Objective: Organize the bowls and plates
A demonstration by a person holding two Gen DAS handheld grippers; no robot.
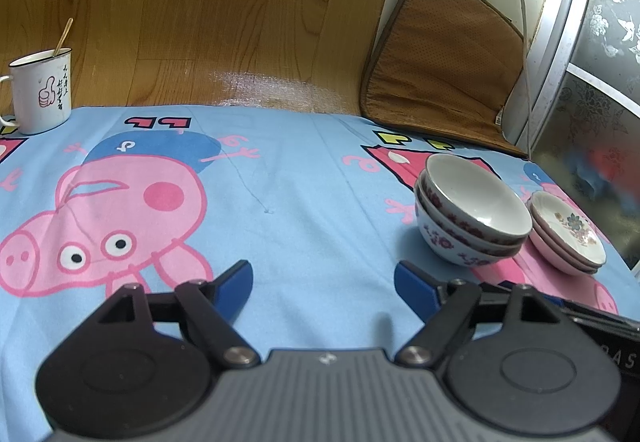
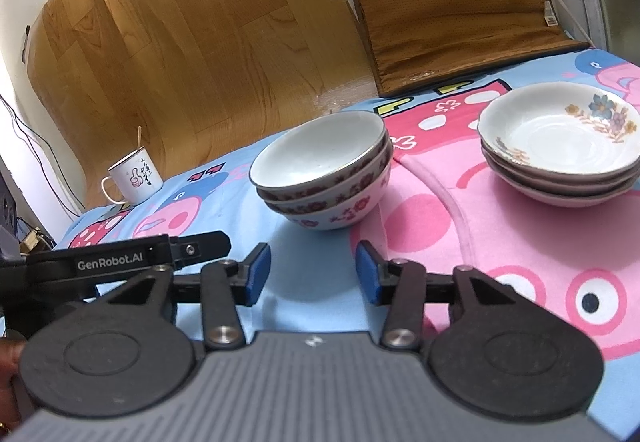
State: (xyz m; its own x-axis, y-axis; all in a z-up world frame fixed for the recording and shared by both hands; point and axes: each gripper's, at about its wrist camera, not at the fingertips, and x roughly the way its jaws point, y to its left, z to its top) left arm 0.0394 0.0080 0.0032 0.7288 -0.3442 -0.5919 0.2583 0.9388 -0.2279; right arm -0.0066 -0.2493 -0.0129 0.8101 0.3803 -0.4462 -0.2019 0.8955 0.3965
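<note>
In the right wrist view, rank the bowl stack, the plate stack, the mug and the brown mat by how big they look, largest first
1. Brown mat.
2. Plate stack and bowl stack: nearly the same, so I won't rank them.
3. Mug, smallest, though it stands farthest from the camera, so its true size is unsure.

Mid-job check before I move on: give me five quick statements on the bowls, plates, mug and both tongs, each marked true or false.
1. The bowls are nested in one stack. True.
2. The floral plates are spread out singly on the cloth. False: they sit stacked, beside the bowls.
3. The left tongs are shut on a bowl. False: they are open and hold nothing.
4. The right tongs are open and empty. True.
5. The enamel mug lies tipped over. False: it stands upright with a stick in it.
</note>
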